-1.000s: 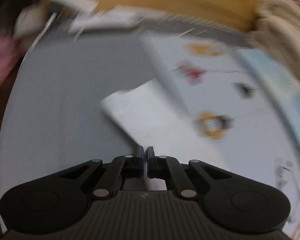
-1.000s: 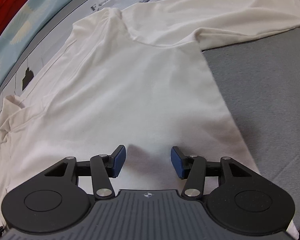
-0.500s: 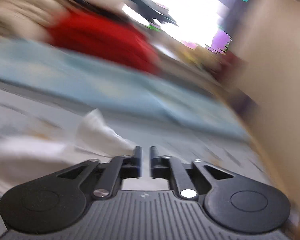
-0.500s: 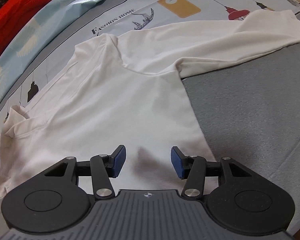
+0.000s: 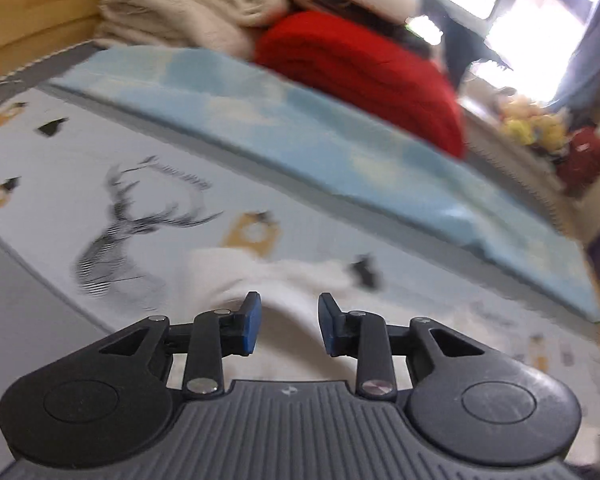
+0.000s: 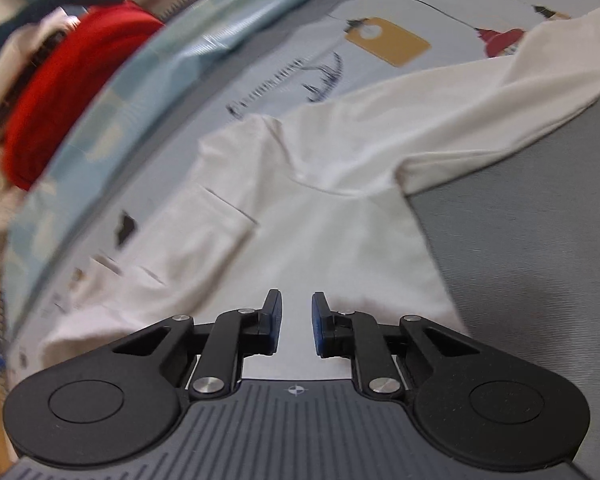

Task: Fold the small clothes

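Observation:
A white long-sleeved shirt (image 6: 340, 220) lies spread on the printed sheet (image 6: 300, 60), with one sleeve (image 6: 500, 92) stretched to the upper right. My right gripper (image 6: 296, 324) hovers low over the shirt's near hem. Its jaws are closing, a narrow gap still shows, and white cloth sits in that gap. In the left wrist view my left gripper (image 5: 288, 328) is above a bunched white end of the shirt (image 5: 268, 280). Its jaws are opening and the blue pads touch nothing.
A grey mat (image 6: 540, 240) lies under the shirt's right side. Beyond the deer-print sheet (image 5: 140, 208) runs a light-blue pad (image 5: 300, 120), with a red blanket (image 5: 360, 72) and a cream blanket (image 5: 180, 4) piled behind it. A wooden board (image 5: 20, 8) borders the far left.
My left gripper swung away from the sleeve over the grey mat to the shirt's other end and opened from shut. My right gripper narrowed over the hem and tilted up slightly.

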Demonstrator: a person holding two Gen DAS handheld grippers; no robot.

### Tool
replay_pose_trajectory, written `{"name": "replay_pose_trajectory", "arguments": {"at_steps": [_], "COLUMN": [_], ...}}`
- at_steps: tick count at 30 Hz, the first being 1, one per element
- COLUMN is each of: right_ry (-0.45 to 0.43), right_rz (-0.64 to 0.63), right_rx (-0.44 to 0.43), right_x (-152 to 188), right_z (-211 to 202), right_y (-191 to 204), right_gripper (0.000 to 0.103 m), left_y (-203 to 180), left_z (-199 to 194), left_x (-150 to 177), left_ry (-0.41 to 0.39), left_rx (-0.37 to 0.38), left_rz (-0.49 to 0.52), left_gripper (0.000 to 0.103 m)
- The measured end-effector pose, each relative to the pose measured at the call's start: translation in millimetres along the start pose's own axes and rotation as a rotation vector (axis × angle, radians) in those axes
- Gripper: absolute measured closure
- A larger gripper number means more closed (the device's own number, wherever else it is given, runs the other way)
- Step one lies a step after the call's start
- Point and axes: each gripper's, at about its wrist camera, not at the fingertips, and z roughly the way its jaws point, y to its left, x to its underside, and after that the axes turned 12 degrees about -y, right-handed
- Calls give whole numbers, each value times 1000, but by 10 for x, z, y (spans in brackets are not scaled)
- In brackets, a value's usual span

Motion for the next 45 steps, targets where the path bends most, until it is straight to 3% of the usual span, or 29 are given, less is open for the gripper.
{"name": "replay_pose_trajectory", "arguments": {"at_steps": [2, 5, 8, 12, 16, 21, 22, 25, 27, 28, 30, 32, 34, 36, 37, 39, 42, 44, 45], "right_ry": [5, 7, 0, 3, -5, 19, 27, 35, 27, 12, -49, -150, -314, -463, -504, -479, -240, -87, -64], "right_rz": [38, 83, 110, 158, 175, 216, 225, 232, 212, 197, 165, 155, 125, 98, 89, 80, 76, 177, 199], "right_rx": [-29, -96, -125, -144, -127, -103, -100, -93, -103, -113, -151, -227, -291, -321, -305, -157, 140, 230, 233], "right_x": [14, 25, 31, -7, -76, -96, -89, -78, -91, -107, -182, -304, -430, -494, -507, -521, -415, -280, -248], "right_z": [68, 187, 331, 516, 731, 977, 1019, 1116, 1143, 1133, 1044, 830, 467, 135, 27, 1, 332, 536, 565], "right_y": [-2, 28, 100, 183, 243, 234, 228, 234, 273, 302, 366, 434, 492, 474, 440, 323, -28, -372, -442], "right_gripper": [83, 83, 83, 83, 75, 73, 73, 74, 96, 101, 101, 102, 102, 102, 102, 102, 102, 102, 102], "left_y": [159, 355, 423, 483, 529, 476, 463, 431, 423, 426, 428, 379, 256, 95, 36, -8, -51, -49, -44], "left_z": [183, 349, 445, 632, 738, 860, 879, 918, 926, 921, 855, 743, 615, 501, 482, 528, 609, 643, 652], "left_x": [5, -48, -86, 29, 87, 69, 69, 70, 55, 38, -19, -82, -96, -6, 88, 324, 698, 787, 777], "left_ry": [90, 117, 114, 200, 217, 218, 217, 225, 217, 209, 175, 146, 138, 150, 181, 295, 401, 422, 429], "left_rx": [-46, -15, -43, -25, -32, -43, -49, -60, -68, -72, -65, -14, 90, 175, 210, 276, 278, 272, 273], "left_rz": [-29, -93, -18, 6, 30, 53, 61, 90, 104, 109, 110, 136, 231, 389, 466, 565, 746, 781, 768], "left_gripper": [69, 69, 69, 67, 67, 68, 71, 92, 98, 98, 98, 99, 98, 98, 98, 98, 98, 96, 94]}}
